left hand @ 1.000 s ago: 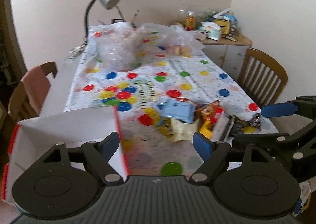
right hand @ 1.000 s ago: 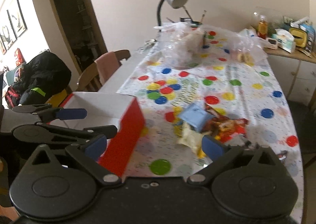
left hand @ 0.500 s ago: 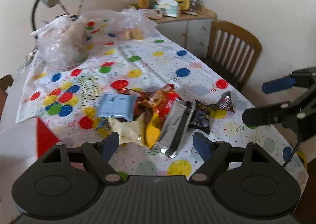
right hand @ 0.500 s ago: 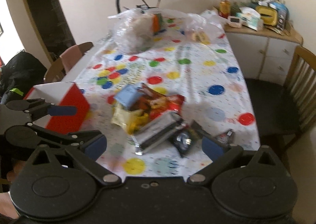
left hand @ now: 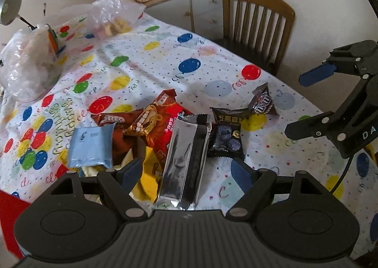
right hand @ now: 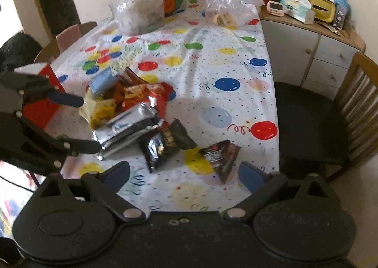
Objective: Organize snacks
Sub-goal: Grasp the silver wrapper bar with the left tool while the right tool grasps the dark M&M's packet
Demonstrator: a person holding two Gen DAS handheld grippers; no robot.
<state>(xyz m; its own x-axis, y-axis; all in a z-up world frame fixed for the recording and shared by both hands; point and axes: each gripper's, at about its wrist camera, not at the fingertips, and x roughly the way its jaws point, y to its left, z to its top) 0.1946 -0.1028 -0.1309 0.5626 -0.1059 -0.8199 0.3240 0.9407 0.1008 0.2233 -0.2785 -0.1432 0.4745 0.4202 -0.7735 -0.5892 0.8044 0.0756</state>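
A pile of snack packets lies on the balloon tablecloth (left hand: pixel 189 55): a silver-and-black packet (left hand: pixel 186 161), a light blue packet (left hand: pixel 91 146), an Oreo packet (left hand: pixel 113 120), a red packet (left hand: pixel 160 114), a yellow packet (left hand: pixel 148 180), a black sesame packet (left hand: pixel 226 135) and a brown M&M's packet (left hand: pixel 262 100). My left gripper (left hand: pixel 186 173) is open and empty, just above the silver packet. My right gripper (right hand: pixel 184 174) is open and empty, above the table's front edge near the M&M's packet (right hand: pixel 219 155) and black packet (right hand: pixel 165 145). Each gripper shows in the other's view.
A red-and-white box (right hand: pixel 41 93) stands at the table's left edge. Clear plastic bags (right hand: pixel 139 8) and a desk lamp (left hand: pixel 9 7) sit at the far end. A wooden chair (left hand: pixel 257 24) stands on the right, beside a cluttered sideboard (right hand: pixel 307 22).
Both grippers have swung to the right and come lower over the snack pile. The box has slid out to the left edge of both views. Both stay open.
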